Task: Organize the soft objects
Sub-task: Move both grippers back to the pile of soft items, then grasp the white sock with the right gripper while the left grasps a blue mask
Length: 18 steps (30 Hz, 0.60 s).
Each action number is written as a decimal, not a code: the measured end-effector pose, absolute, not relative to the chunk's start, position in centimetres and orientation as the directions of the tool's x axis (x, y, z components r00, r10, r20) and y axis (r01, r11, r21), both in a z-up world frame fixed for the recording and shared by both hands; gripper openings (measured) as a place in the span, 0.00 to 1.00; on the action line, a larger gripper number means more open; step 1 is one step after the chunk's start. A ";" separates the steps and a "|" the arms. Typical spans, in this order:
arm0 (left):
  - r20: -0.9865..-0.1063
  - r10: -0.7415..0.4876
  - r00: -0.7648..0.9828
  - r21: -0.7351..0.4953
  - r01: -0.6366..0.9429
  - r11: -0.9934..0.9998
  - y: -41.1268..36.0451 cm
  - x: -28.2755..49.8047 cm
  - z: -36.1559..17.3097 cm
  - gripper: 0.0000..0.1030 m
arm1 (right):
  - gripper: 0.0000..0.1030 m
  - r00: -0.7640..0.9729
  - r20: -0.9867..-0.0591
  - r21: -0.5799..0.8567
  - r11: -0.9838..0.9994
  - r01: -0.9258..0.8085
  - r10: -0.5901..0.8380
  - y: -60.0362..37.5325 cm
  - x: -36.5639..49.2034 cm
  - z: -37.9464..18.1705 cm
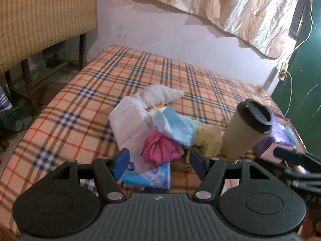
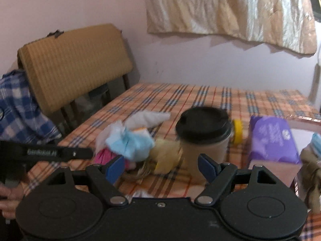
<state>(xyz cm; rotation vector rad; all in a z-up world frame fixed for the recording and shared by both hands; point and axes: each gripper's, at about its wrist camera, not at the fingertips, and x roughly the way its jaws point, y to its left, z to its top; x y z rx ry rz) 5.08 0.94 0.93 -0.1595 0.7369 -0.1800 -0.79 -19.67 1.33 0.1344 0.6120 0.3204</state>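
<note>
A heap of soft things lies on the plaid-covered table (image 1: 80,104): a white cloth (image 1: 162,94), a light blue cloth (image 1: 178,128), a pink cloth (image 1: 160,150) and a yellow cloth (image 1: 208,136). My left gripper (image 1: 159,161) is open just in front of the pink cloth, above a blue tissue pack (image 1: 148,174); its pads press on nothing. My right gripper (image 2: 160,166) is open too, low over the table, with the yellow cloth (image 2: 166,154) just beyond its fingertips and the light blue cloth (image 2: 130,142) to the left.
A beige cup with a black lid (image 1: 246,128) (image 2: 202,138) stands right of the heap. Beyond it a purple pack (image 2: 270,138) rests on a pink box (image 2: 280,172). A striped chair (image 2: 76,64) stands at the table's left, a green door (image 1: 309,80) at the right.
</note>
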 end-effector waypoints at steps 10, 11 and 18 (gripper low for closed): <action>-0.692 -0.209 0.690 -0.199 0.096 0.975 1.4 5.4 -1.6 0.70 | 0.91 0.668 -0.635 0.224 0.920 -0.322 0.389 -15.5 -1.4 -3.4; -0.694 -0.210 0.688 -0.200 0.096 0.975 1.3 5.5 -1.8 0.70 | 0.91 0.658 -0.644 0.225 0.919 -0.323 0.389 -15.2 -1.2 -3.8; -0.693 -0.199 0.693 -0.174 0.108 0.979 0.5 7.3 -2.4 0.70 | 0.85 0.604 -0.695 0.211 0.914 -0.345 0.389 -13.7 -0.3 -6.4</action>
